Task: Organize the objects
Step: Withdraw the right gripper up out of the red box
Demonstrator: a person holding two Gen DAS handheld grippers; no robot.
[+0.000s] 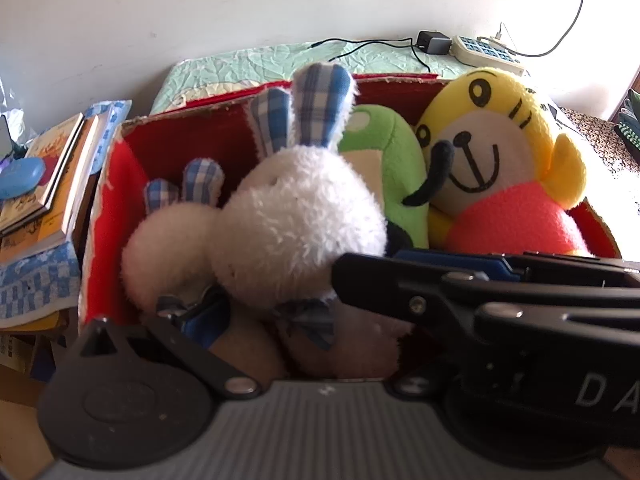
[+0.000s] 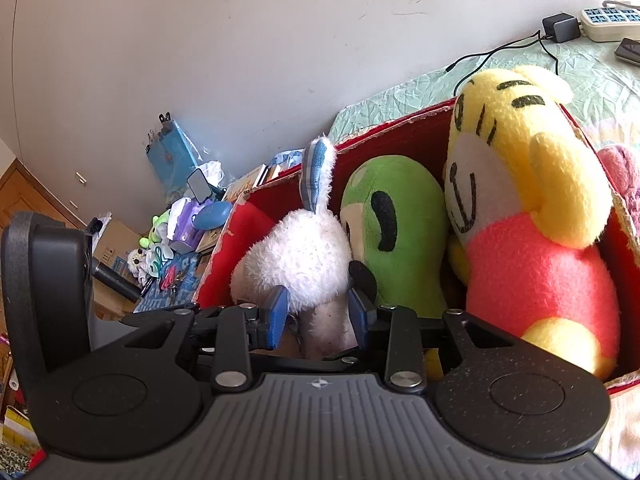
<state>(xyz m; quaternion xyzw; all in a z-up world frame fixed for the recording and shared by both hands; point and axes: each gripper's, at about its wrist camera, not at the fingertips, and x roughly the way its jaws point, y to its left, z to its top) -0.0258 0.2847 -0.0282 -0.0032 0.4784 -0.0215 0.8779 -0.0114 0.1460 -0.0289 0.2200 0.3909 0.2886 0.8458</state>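
Down in the red box, the right tongs are narrowed on the white plush rabbit, their blue pads pressing its neck below the head. Left tongs stand spread as wide as they go, either side of the same rabbit without pinching it. Beside it sit a green plush and a yellow plush.

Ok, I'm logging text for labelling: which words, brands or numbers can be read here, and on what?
"D A": white letters on the black housing at the lower right of the left wrist view, cut off by the picture's edge.
Book covers: there is print, but it is too blurred to read.
Cardboard box: blue print, too small to read.
Nothing else is legible.
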